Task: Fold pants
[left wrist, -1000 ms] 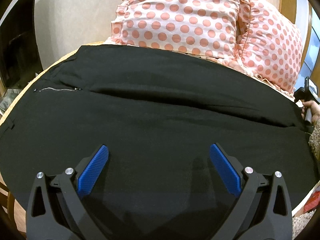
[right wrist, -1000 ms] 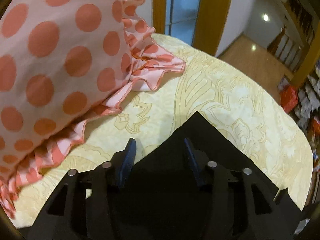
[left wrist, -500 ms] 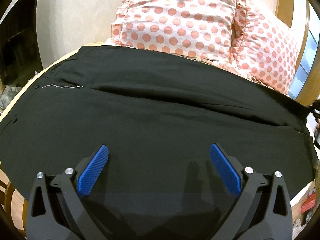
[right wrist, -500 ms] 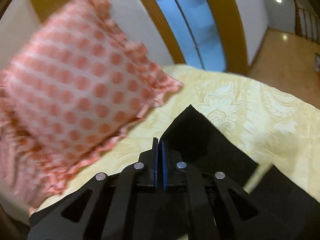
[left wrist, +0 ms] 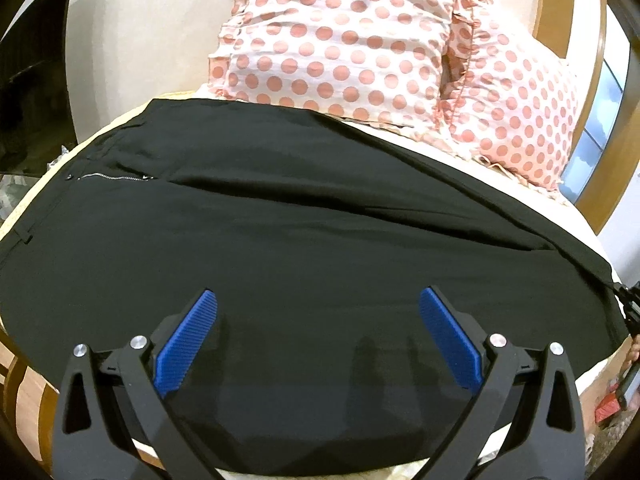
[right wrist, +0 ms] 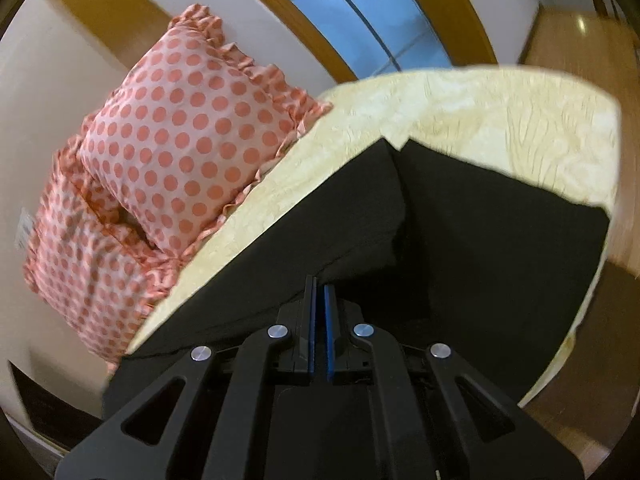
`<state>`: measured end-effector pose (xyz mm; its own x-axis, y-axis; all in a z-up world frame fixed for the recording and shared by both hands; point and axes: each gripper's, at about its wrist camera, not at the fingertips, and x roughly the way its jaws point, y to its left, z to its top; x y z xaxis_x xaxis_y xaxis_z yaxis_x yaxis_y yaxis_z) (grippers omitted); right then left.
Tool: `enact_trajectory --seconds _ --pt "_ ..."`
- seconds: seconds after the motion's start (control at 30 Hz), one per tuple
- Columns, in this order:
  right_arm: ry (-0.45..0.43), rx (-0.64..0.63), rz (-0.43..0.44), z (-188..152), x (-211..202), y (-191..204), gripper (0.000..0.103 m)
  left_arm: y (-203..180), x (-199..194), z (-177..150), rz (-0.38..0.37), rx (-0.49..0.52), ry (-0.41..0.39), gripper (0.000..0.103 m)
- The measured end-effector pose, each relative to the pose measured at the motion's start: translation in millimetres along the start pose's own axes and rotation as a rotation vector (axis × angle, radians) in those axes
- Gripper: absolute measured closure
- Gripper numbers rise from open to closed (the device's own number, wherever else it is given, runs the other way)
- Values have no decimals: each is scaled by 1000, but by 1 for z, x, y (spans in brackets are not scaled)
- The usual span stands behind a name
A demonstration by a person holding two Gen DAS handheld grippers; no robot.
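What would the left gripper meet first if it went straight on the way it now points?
Most likely the black pants, spread on the bed right ahead of the open left gripper; the polka-dot pillows lie farther on. Depth is hard to judge.

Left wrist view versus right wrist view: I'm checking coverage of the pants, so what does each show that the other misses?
Only the left wrist view shows the zipper at the waist end and the open left gripper hovering over the spread black pants. Only the right wrist view shows the right gripper shut on a lifted leg end, with the hem corners beyond on the cream bedspread. Both show the pants and the polka-dot pillows.
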<state>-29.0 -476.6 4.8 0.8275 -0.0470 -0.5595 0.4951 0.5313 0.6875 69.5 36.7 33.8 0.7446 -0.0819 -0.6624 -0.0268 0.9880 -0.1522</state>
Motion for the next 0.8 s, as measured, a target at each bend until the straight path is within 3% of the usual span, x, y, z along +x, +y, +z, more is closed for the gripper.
enact_trajectory --seconds 0.07,0.1,0.13,0.2,0.33,0.43,0.53,0.7,0.77,0.8 --pt "20 36 17 -1 2 -6 74 -1 -2 -2 10 7 -7 2" --pt "24 50 17 -3 2 -9 55 0 -2 -2 16 8 -5 2" --pt "29 69 21 -4 3 -11 51 2 -2 -3 19 5 -2 2" --pt "40 92 27 -6 5 -15 51 6 -2 -2 14 -12 -1 2" --pt "19 129 57 -5 6 -18 54 15 -4 -1 -11 -67 -27 2" --pt "13 161 136 -7 12 -20 64 20 -9 -4 -78 -104 -82 2" --pt "5 175 217 -11 16 -19 67 24 -11 -5 -89 -132 -113 2" --pt "30 232 197 -8 24 -20 76 21 -17 -4 -68 -113 -180 2" --pt "37 269 168 -7 26 -25 87 19 -23 -7 -68 -101 -235 2" --pt "44 285 138 -8 27 -28 103 17 -25 -7 -49 -93 -256 2"
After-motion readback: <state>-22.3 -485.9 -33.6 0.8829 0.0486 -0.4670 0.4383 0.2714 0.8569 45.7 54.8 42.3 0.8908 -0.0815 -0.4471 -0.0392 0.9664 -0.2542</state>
